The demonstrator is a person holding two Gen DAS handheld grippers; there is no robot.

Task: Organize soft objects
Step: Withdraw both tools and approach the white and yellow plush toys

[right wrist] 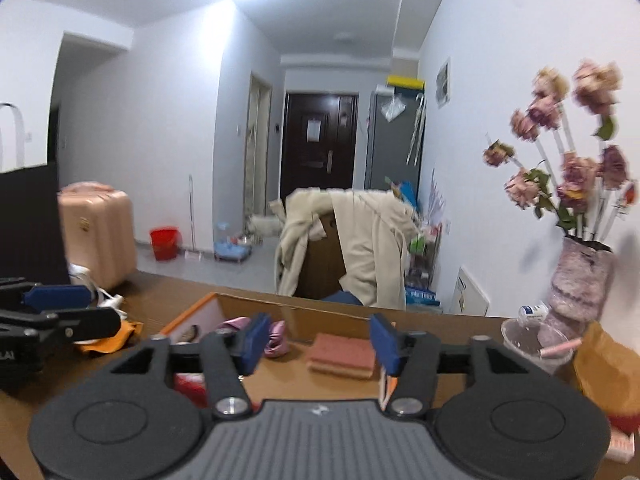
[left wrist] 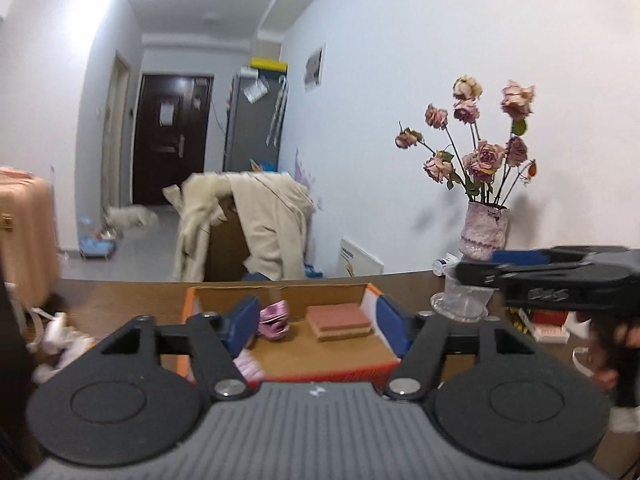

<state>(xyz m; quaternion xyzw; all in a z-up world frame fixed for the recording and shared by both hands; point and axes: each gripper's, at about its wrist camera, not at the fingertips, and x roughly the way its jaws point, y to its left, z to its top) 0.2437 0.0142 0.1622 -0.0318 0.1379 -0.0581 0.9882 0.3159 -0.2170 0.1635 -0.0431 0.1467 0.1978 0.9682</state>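
An open cardboard box [left wrist: 280,290] with orange edges lies on the brown table [left wrist: 120,296]. Inside it are a pink-and-tan sponge block [left wrist: 340,322] and a crumpled pink cloth piece [left wrist: 274,318]; a pink striped soft item [left wrist: 248,364] shows near its front left. My left gripper [left wrist: 319,326] hovers over the box's near side, open, nothing between its blue pads. My right gripper [right wrist: 320,342] hangs over the same box [right wrist: 256,304], open and empty, with the sponge [right wrist: 342,356] and pink cloth [right wrist: 276,340] beyond its pads. Each gripper shows sideways in the other's view.
A vase of dried roses [left wrist: 482,232] and a clear plastic cup [left wrist: 460,300] stand at the table's right. An orange cloth [right wrist: 108,340] and white cable [right wrist: 104,300] lie left of the box. Beyond the table are a coat-draped chair [left wrist: 256,228] and a pink suitcase [right wrist: 100,236].
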